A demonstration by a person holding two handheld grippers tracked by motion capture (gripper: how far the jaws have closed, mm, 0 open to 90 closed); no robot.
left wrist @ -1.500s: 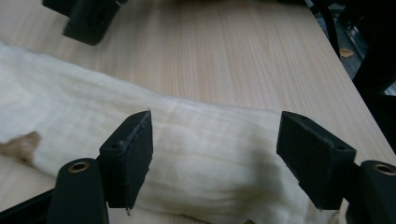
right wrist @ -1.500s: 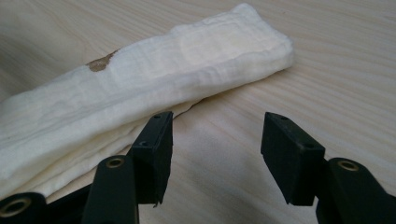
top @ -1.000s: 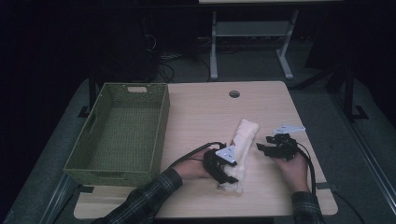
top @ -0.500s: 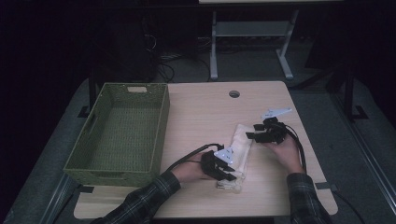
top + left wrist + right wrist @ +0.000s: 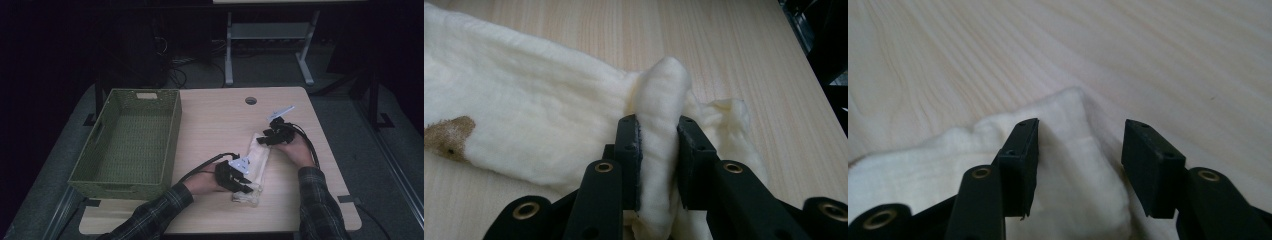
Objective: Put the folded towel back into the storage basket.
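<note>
A green woven basket [image 5: 127, 140] sat at the left side of the wooden table [image 5: 220, 115], and nothing lay in it. Beside it, well apart to the right, a cream fleece cloth [image 5: 254, 165] lay flat on the tabletop, folded into a long narrow strip. Its long axis ran from the near edge of the table up and slightly to the right, the far end pointing toward the cable hole [image 5: 251, 100] in the tabletop.

The left gripper [image 5: 241, 181], held in a plaid-sleeved hand, was clamped on the near end of the cloth; in the left gripper view a raised fold of fleece [image 5: 659, 150] stood pinched between its two black pads, and a brown patch [image 5: 446, 137] showed on the fabric farther along.

The right gripper [image 5: 269, 140] was at the far end of the strip. Its jaws had just been closing, yet in the right gripper view they stood apart over a corner of the cloth [image 5: 1068, 165], the fabric lying between them with the pads not pressing on it.
</note>
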